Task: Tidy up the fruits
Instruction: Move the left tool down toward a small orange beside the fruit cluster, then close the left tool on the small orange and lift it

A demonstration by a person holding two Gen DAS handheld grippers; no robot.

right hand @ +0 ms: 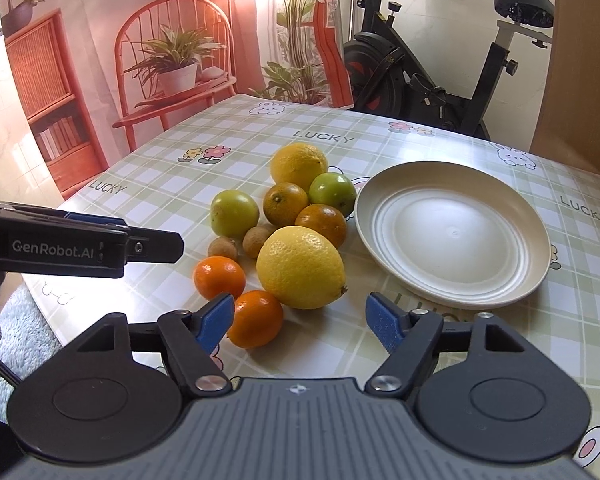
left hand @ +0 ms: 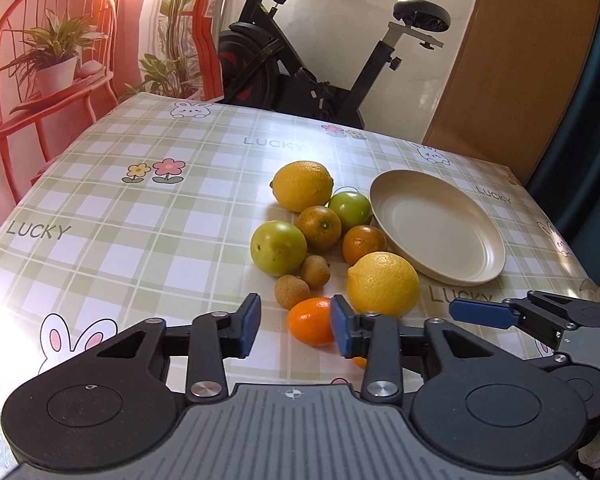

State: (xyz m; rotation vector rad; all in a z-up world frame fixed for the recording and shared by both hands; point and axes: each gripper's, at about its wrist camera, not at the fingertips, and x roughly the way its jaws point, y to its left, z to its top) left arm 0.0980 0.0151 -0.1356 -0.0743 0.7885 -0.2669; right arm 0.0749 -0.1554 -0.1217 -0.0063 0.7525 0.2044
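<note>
table (right hand: 440,344) under a green-and-white checked cloth printed with rabbits, flowers and "lucky". exercise bike (left hand: 300,64) behind the far edge, beside a backdrop (right hand: 140,40) showing a red chair and potted plants.

cream plate (right hand: 452,236) on the right half of the cloth, nothing on it.

fruit cluster just left of the plate, all on the cloth:
- near lemon (right hand: 301,267), biggest piece, at the front of the pile, close to the plate rim
- far lemon (right hand: 299,165) at the back
- two green fruits: left one (right hand: 234,213), back one (right hand: 332,194) just beside the plate rim
- two dark mottled oranges (right hand: 285,204) (right hand: 321,225) touching each other mid-pile
- two bright small oranges at the front: left one (right hand: 219,277), near one (right hand: 255,319)
- two small brown longan-like fruits (right hand: 223,249) (right hand: 257,241), between the green fruit and the near lemon

left gripper (left hand: 294,326): fingers parted at a moderate gap, holding nothing; the right pad overlaps a bright orange (left hand: 312,321) in this view, contact cannot be told.

right gripper (right hand: 300,320): fingers spread wide, nothing between the pads, facing the near lemon; left pad just beside the near small orange.
</note>
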